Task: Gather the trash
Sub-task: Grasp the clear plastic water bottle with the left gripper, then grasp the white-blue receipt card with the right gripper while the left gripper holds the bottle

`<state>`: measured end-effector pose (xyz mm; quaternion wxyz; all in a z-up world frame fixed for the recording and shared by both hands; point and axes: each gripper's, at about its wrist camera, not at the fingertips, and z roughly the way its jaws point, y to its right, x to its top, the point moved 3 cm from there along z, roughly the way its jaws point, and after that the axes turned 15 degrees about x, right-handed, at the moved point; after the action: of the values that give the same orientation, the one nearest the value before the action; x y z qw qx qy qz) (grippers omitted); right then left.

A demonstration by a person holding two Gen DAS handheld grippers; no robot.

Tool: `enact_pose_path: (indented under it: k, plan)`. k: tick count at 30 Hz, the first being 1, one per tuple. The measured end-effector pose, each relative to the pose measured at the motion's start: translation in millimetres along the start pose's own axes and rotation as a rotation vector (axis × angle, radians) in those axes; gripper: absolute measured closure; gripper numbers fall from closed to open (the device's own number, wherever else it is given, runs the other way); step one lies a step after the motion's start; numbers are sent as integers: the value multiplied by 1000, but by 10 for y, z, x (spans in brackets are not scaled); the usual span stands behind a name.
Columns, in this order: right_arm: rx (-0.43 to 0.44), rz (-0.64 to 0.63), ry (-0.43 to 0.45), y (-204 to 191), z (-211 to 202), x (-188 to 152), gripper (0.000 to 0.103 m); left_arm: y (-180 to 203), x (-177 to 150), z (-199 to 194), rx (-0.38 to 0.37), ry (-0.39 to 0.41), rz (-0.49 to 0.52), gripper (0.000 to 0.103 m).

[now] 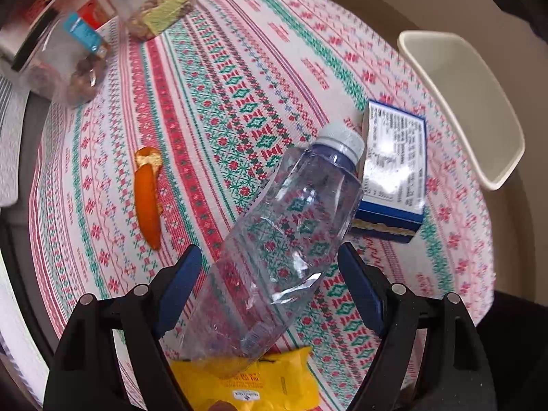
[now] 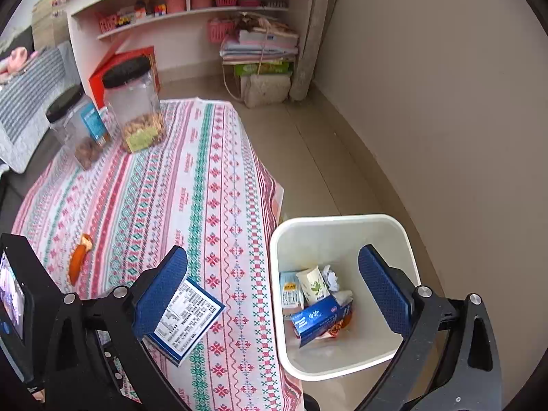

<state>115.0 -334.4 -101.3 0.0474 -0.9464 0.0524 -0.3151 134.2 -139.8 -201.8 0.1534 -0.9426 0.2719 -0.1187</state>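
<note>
Your work surface is a table under a woven tablecloth (image 2: 191, 185) striped in pink, red and green, and it fills most of both views. Beyond its far end stands a white shelf unit (image 2: 191, 3) with pink baskets and small items, a stack of folded linens (image 2: 260, 46) below it, and a plain beige wall (image 2: 445, 102) running down the right over a tiled floor.

Beside the table's right edge, on the floor, sits your white bin (image 2: 342, 371). It holds a blue carton (image 2: 318, 318), a milk carton (image 2: 291, 291), a paper cup (image 2: 313, 286) and crumpled paper (image 2: 330, 277).

At the far left end of the table stand two clear black-lidded jars: the taller jar (image 2: 135, 102) partly filled with nuts, the shorter jar (image 2: 77, 126) with darker nuts and a blue label.

Your left gripper (image 1: 270, 267) points down with its jaws spread wide on either side of a crushed clear bottle (image 1: 284, 233) lying on the cloth, white cap away from you; the pads do not press on it. The bottle's base overlaps a yellow wrapper (image 1: 260, 380), and its shoulder lies just beside a blue box (image 1: 394, 171). An orange peel (image 1: 147, 198) lies apart to the left.

Your right gripper (image 2: 274, 287) stands open and empty, its left pad over the blue box, its right pad over the bin.
</note>
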Motion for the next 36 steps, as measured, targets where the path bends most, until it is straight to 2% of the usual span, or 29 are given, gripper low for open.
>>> enact_pose_path:
  k: [3, 4, 7, 8, 9, 10, 12, 16, 18, 19, 20, 24, 27, 29, 31, 33, 36]
  plan:
    - [-13, -10, -33, -13, 89, -25, 7, -7, -29, 4, 7, 32, -5, 30]
    - [-16, -13, -47, -17, 126, -38, 7, -27, -42, -28, -11, 50, -17, 40]
    - [-6, -4, -84, -30, 212, -91, 7, -160, -77, -130, -43, 84, -71, 57]
    - [9, 9, -111, -41, 270, -123, 7, -221, -90, -171, -54, 97, -95, 72]
    - [22, 22, -134, -50, 320, -156, 7, -308, -111, -231, -72, 111, -135, 73]
    - [32, 32, -150, -60, 358, -180, 7, -370, -110, -271, -76, 115, -160, 78]
    - [66, 65, -203, -96, 473, -255, 7, -501, -145, -350, -101, 127, -207, 79]
    - [107, 104, -272, -189, 625, -375, 7, -546, -217, -389, -142, 111, -206, 79]
    - [106, 110, -267, -210, 623, -375, 7, -587, -210, -359, -159, 75, -233, 68]
    - [103, 113, -255, -213, 600, -360, 7, -591, -169, -329, -172, 64, -242, 56]
    - [101, 116, -248, -207, 586, -347, 7, -605, -122, -297, -179, 55, -251, 52]
    - [106, 130, -235, -147, 551, -305, 7, -568, 22, -148, -117, -32, -239, 46]
    - [103, 126, -248, -137, 597, -296, 7, -536, 106, 1, -102, -100, -239, 40]
    - [104, 124, -259, -144, 622, -306, 7, -526, 140, 105, -102, -135, -253, 39]
    - [107, 118, -268, -173, 640, -316, 7, -503, 161, 183, -133, -152, -264, 41]
    - [108, 113, -274, -204, 649, -345, 7, -498, 144, 188, -153, -138, -270, 45]
    - [111, 113, -302, -245, 697, -399, 7, -555, 95, 141, -189, -113, -290, 46]
